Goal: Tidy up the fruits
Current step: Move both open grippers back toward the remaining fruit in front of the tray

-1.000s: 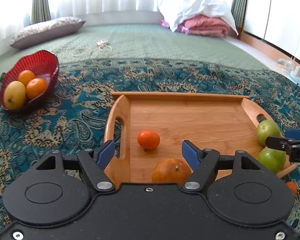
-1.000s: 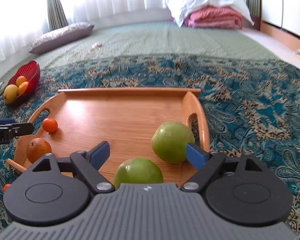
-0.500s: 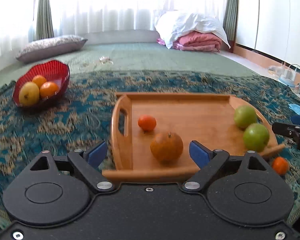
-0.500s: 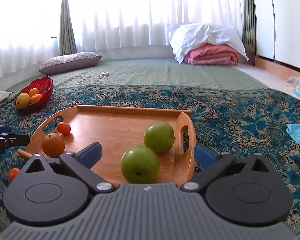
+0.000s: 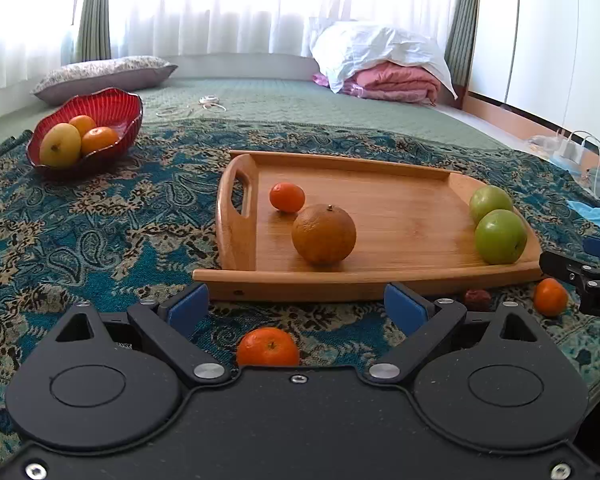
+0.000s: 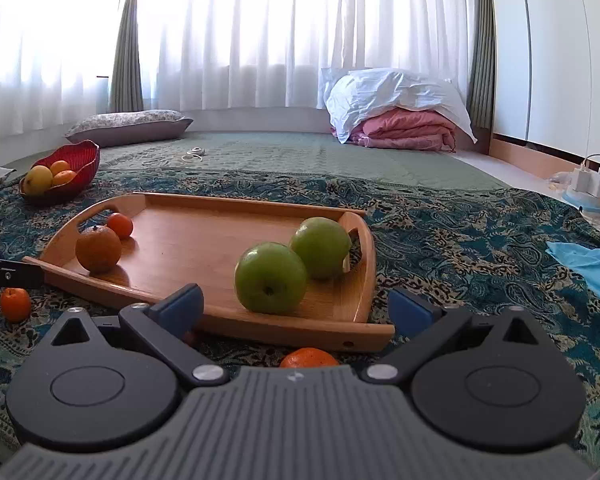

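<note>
A wooden tray [image 5: 380, 280] lies on the patterned cloth. It carries a big orange [image 5: 324, 234], a small tangerine [image 5: 287, 197] and two green apples [image 5: 500, 236] [image 6: 320, 247]. My left gripper [image 5: 296, 308] hovers just short of the tray's near rim. Its jaws are still opening, and a loose tangerine [image 5: 268, 346] lies on the cloth low between them, untouched. My right gripper [image 6: 295, 308] stands open before the tray's near rim [image 6: 300, 330], with another tangerine [image 6: 309, 358] on the cloth under it.
A red bowl [image 5: 112, 100] holding a mango and two oranges sits far left on the cloth. A small dark fruit [image 5: 477, 298] lies by the tray's front. A pillow, folded bedding, a light blue cloth [image 6: 588, 264] and chargers lie beyond.
Both grippers drew back from over the tray to in front of its near rim and their jaws widened. The big orange and the nearer green apple now lie clear of the fingers.
</note>
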The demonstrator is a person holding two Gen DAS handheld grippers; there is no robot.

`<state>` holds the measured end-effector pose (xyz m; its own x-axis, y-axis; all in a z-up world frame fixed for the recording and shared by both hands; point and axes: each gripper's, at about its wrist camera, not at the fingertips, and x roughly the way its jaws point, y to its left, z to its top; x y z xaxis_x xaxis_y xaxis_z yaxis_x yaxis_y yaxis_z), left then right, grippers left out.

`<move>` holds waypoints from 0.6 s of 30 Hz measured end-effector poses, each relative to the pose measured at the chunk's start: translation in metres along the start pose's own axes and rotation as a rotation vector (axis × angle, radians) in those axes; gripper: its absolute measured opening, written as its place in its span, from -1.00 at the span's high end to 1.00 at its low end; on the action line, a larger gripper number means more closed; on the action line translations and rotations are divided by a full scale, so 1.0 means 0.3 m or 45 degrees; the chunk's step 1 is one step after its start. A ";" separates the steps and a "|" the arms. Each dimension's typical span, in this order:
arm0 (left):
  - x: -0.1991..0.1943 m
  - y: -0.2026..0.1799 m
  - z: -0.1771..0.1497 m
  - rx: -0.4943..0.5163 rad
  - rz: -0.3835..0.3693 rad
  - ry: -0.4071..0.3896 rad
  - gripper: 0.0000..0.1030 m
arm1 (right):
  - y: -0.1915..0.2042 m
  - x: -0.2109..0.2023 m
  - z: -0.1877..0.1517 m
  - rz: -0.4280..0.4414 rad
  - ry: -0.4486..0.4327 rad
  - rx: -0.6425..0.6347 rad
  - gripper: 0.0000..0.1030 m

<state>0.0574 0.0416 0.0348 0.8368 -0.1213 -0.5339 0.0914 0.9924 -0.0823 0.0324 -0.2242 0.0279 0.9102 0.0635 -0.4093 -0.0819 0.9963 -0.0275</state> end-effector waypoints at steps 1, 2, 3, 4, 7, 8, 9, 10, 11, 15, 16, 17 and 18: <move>-0.002 -0.001 -0.008 0.005 0.004 -0.010 -0.86 | 0.001 0.001 -0.008 -0.011 -0.003 -0.003 -1.00; -0.002 -0.002 -0.016 0.010 0.007 -0.019 -0.87 | 0.005 0.001 -0.017 -0.024 -0.006 -0.007 -1.00; -0.003 -0.003 -0.023 0.015 0.010 -0.026 -0.87 | 0.007 0.001 -0.024 -0.032 -0.009 -0.010 -1.00; -0.004 -0.006 -0.031 0.021 0.013 -0.031 -0.87 | 0.009 0.004 -0.033 -0.035 -0.008 -0.014 -1.00; 0.006 -0.009 -0.050 0.034 0.028 -0.023 -0.87 | 0.017 0.017 -0.055 -0.044 0.007 -0.023 -1.00; 0.009 -0.010 -0.058 0.039 0.036 -0.022 -0.87 | 0.018 0.021 -0.061 -0.046 0.013 -0.022 -1.00; 0.011 -0.011 -0.065 0.045 0.043 -0.021 -0.87 | 0.019 0.026 -0.067 -0.047 0.019 -0.017 -1.00; 0.014 -0.010 -0.072 0.051 0.047 -0.020 -0.87 | 0.019 0.031 -0.073 -0.048 0.025 -0.010 -1.00; 0.016 -0.010 -0.080 0.055 0.050 -0.020 -0.87 | 0.020 0.037 -0.082 -0.050 0.031 -0.001 -1.00; 0.029 -0.009 -0.108 0.069 0.076 -0.019 -0.87 | 0.021 0.062 -0.105 -0.066 0.052 0.011 -1.00; 0.032 -0.008 -0.114 0.070 0.084 -0.017 -0.87 | 0.022 0.066 -0.110 -0.068 0.058 0.010 -1.00; 0.035 -0.007 -0.121 0.068 0.088 -0.014 -0.87 | 0.022 0.071 -0.114 -0.066 0.067 0.008 -1.00; 0.039 -0.005 -0.127 0.061 0.089 -0.008 -0.87 | 0.024 0.076 -0.119 -0.065 0.074 0.007 -1.00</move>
<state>0.0466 0.0378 -0.0035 0.8455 -0.0517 -0.5315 0.0583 0.9983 -0.0044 0.0380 -0.2178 -0.0141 0.8881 0.0089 -0.4596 -0.0333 0.9984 -0.0449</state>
